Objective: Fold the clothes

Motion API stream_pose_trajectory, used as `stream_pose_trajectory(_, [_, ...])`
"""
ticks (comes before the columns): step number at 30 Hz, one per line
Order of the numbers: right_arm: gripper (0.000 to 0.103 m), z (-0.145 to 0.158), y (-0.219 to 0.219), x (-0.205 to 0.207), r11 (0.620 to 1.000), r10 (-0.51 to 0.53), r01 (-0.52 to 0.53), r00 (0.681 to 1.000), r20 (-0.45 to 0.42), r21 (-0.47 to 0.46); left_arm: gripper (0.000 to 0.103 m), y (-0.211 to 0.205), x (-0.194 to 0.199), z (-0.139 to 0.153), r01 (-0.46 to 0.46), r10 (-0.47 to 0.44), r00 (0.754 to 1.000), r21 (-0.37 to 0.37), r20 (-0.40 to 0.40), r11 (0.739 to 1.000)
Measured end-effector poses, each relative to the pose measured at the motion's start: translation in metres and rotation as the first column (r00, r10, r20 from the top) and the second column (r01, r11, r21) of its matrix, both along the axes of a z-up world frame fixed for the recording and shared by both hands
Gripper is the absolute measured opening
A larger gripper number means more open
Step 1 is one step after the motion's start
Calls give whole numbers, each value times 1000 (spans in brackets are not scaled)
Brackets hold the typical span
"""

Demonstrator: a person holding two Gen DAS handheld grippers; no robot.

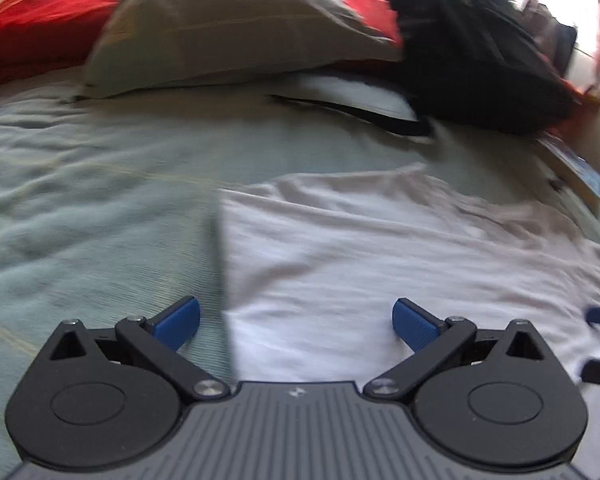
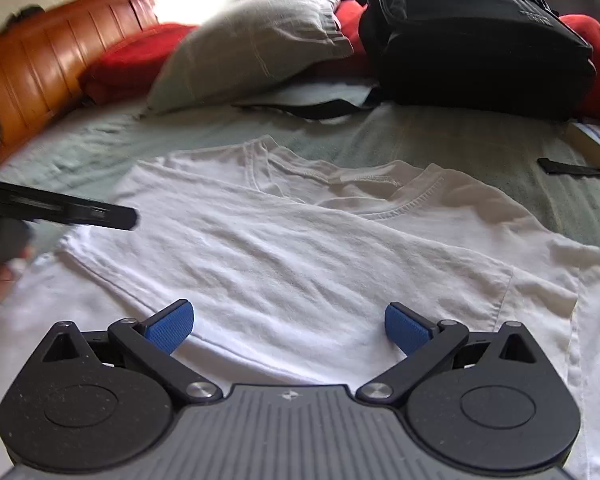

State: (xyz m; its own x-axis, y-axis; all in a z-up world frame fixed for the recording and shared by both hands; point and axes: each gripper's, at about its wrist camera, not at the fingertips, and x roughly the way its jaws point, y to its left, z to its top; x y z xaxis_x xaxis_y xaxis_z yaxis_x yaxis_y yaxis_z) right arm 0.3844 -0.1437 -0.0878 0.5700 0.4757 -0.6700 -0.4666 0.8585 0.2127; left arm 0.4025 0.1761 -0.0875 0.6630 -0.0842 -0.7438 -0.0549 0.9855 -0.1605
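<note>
A white T-shirt (image 2: 300, 248) lies on the pale green bedspread (image 2: 440, 136), its left side folded over the middle, collar toward the pillows. In the left wrist view the shirt (image 1: 380, 248) fills the right half, its straight folded edge just left of centre. My left gripper (image 1: 296, 320) is open and empty, low over that edge. My right gripper (image 2: 288, 322) is open and empty over the shirt's lower part. The left gripper's body (image 2: 60, 208) shows at the left edge of the right wrist view.
A grey pillow (image 2: 256, 44), red cushions (image 2: 136, 60) and a black backpack (image 2: 476, 32) lie at the head of the bed. A black strap (image 2: 320, 110) lies before them. A small black object (image 2: 568, 168) and a book (image 2: 596, 144) are at the right. An orange headboard (image 2: 40, 68) is left.
</note>
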Motion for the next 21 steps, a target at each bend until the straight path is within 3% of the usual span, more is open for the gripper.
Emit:
stream_pose_trajectory(3, [103, 1, -15, 2, 996, -6, 8, 1000, -25, 88, 102, 9, 9, 16, -34, 36, 999, -74, 27, 997])
stream_pose_trajectory(6, [103, 2, -24, 4, 989, -12, 19, 999, -48, 148, 102, 1, 22, 24, 9, 1, 997, -126, 80, 992])
stream_pose_trajectory(14, [103, -1, -26, 5, 986, -18, 26, 998, -54, 162, 102, -19, 48, 1, 6, -6, 1000, 28, -24, 1000])
stream_pose_trajectory(16, [103, -1, -25, 5, 987, -19, 27, 998, -52, 160, 102, -15, 43, 15, -9, 12, 999, 65, -40, 998])
stream_pose_trajectory(21, [103, -3, -25, 4, 987, -24, 31, 999, -47, 155, 102, -17, -4, 70, 57, -58, 998, 138, 2, 989])
